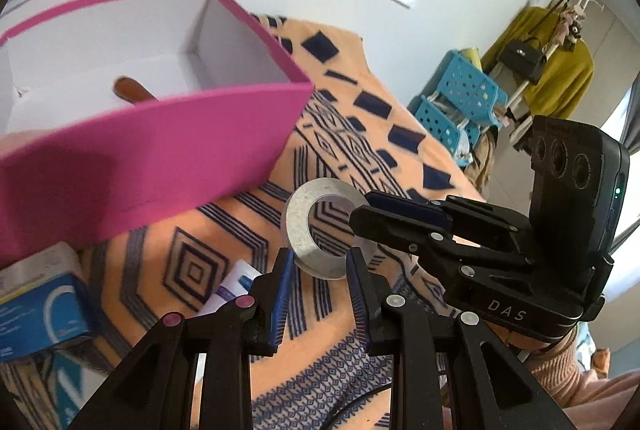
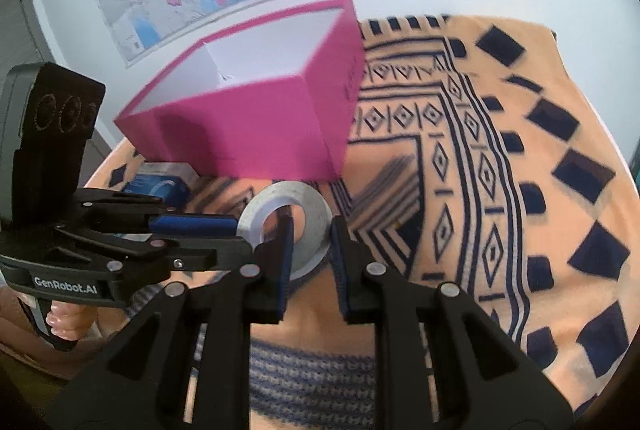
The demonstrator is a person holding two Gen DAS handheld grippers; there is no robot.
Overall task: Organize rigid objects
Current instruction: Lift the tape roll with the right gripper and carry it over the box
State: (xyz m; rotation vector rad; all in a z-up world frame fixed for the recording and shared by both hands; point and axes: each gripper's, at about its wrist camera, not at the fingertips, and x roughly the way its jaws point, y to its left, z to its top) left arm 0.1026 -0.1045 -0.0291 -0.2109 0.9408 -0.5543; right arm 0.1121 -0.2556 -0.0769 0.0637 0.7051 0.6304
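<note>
Right tongs (image 2: pixel 311 244): partly open around the near rim of the metal ring (image 2: pixel 286 226); one blue pad pokes through the hole, the other sits outside the rim. I cannot tell whether the pads press the metal.
Left tongs (image 1: pixel 320 272): jaws parted, straddling the ring's low edge in the left wrist view; contact not clear. In the right wrist view they come in from the ring's left side.
Metal ring: one, flat, grey, tilted up on edge, just in front of the pink box (image 2: pixel 256 110), between both pairs of tongs.
Pink box: one, open-topped, white inside, just behind the ring; a brown item (image 1: pixel 130 90) lies in it, only partly seen.
Other things by the ring: one blue carton (image 1: pixel 38 314) and one white tube (image 1: pixel 232 286), both to the ring's left on the patterned cloth (image 2: pixel 500 190).
Risk: two pairs of tongs share one thin rim, so a loose pinch or uneven pull could let the ring slip and roll off the cloth.
Risk: lifting low could knock the ring against the box wall and shove the box.
</note>
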